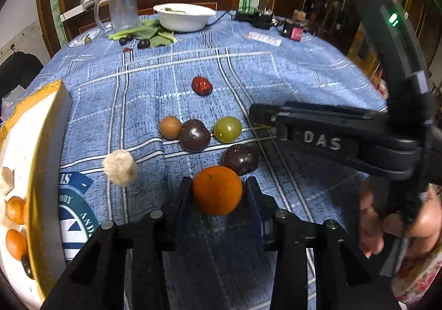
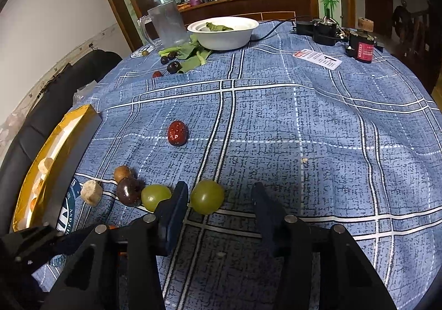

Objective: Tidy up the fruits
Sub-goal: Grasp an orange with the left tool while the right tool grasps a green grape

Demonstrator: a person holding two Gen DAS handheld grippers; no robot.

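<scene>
In the left wrist view an orange [image 1: 217,190] sits on the blue cloth between the fingers of my left gripper [image 1: 218,194]; the jaws are open around it with small gaps. Beyond lie two dark plums [image 1: 194,135] [image 1: 241,158], a green grape [image 1: 227,129], a brown fruit [image 1: 170,127], a red date [image 1: 202,86] and a pale chunk [image 1: 120,168]. My right gripper [image 2: 219,199] is open, with a green grape [image 2: 207,196] between its fingers near the left one. A second grape [image 2: 155,196] lies left of that finger.
A gold-rimmed white tray [image 1: 41,144] at the left holds small oranges and other pieces; it also shows in the right wrist view [image 2: 58,138]. A white bowl [image 1: 184,16], a clear jug [image 1: 123,7], greens and dark cherries stand at the far edge. Black devices [image 2: 326,28] sit far right.
</scene>
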